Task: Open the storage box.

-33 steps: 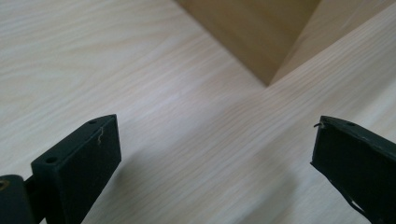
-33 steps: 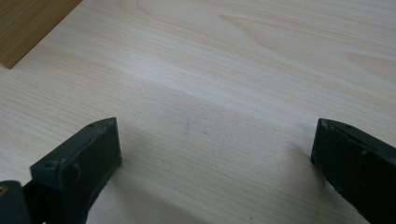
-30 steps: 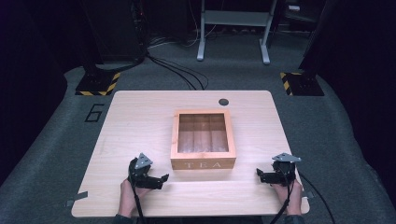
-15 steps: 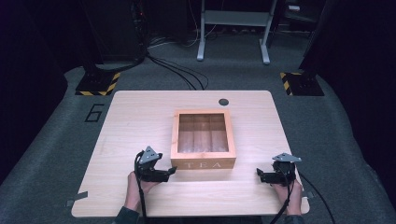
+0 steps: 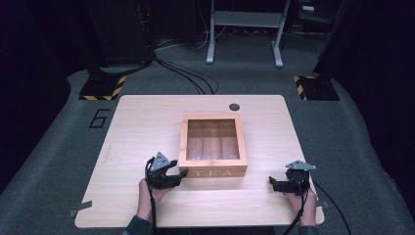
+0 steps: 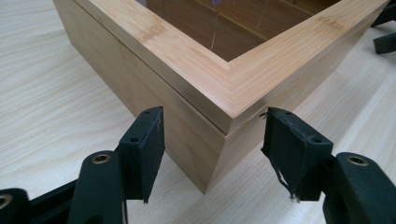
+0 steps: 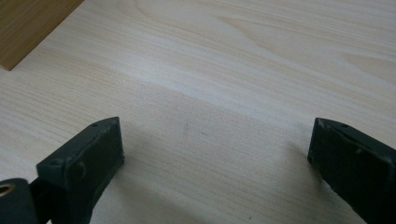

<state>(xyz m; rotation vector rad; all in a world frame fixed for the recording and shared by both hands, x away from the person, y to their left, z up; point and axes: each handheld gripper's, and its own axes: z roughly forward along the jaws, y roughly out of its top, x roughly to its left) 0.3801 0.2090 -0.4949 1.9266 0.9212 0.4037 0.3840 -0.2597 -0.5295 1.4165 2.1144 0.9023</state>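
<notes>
A wooden tea box (image 5: 212, 145) with a clear window lid and "TEA" on its front stands shut in the middle of the table. My left gripper (image 5: 172, 177) is open at the box's near left corner. In the left gripper view that corner of the box (image 6: 205, 98) sits between the two jaws, one to each side, with small gaps. My right gripper (image 5: 275, 184) is open and low over the table to the right of the box, with nothing between its jaws. In the right gripper view a corner of the box (image 7: 28, 23) shows at the top left, beyond the gripper (image 7: 215, 154).
The light wooden table (image 5: 147, 127) has a round dark grommet (image 5: 234, 106) near its far edge. Past the table lie grey floor, cables, a metal stand (image 5: 243, 29) and hazard-striped bases (image 5: 102, 88).
My left gripper has moved right and forward along the table until its jaws straddle the box's near left corner. The right gripper has stayed put.
</notes>
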